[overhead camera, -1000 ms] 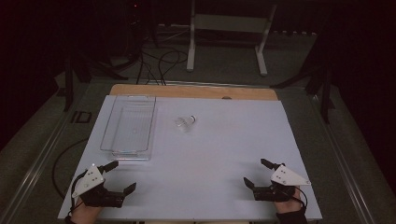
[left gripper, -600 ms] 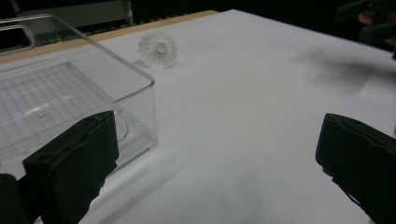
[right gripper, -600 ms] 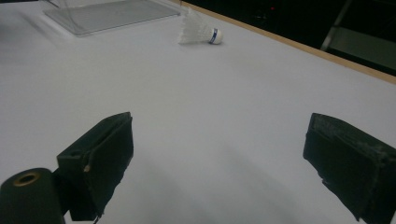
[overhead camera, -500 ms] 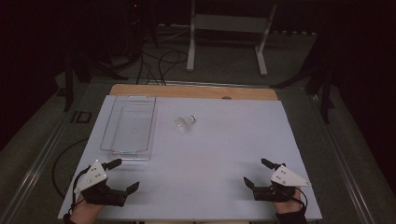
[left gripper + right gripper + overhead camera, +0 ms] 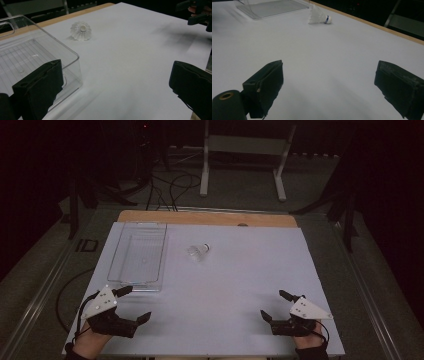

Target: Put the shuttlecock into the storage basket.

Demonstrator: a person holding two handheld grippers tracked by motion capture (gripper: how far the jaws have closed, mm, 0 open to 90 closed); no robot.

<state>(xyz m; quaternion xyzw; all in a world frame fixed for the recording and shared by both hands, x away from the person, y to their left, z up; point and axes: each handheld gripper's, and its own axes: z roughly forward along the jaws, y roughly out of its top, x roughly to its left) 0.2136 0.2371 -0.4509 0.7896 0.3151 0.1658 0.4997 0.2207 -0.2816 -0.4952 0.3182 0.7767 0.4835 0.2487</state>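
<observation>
A white shuttlecock [image 5: 198, 251] [image 5: 81, 31] [image 5: 319, 16] lies on its side on the white table [image 5: 235, 280], right of a clear plastic bin [image 5: 138, 255] [image 5: 27, 57] [image 5: 270, 7] that stands empty. My left gripper [image 5: 135, 304] [image 5: 115, 82] rests open at the front left corner, just short of the bin's near end. At the front right my right gripper [image 5: 274, 305] [image 5: 332, 85] is open too, nothing between its jaws. The right gripper shows far off in the left gripper view [image 5: 200, 15].
A wooden strip [image 5: 205, 217] edges the table's far side. Behind it stand a white metal stand [image 5: 245, 150] and cables [image 5: 170, 185] on the dark floor. A rail [image 5: 40, 290] runs along the left side.
My left gripper has shifted slightly forward and right near the bin's front corner. The right gripper and the shuttlecock have stayed put.
</observation>
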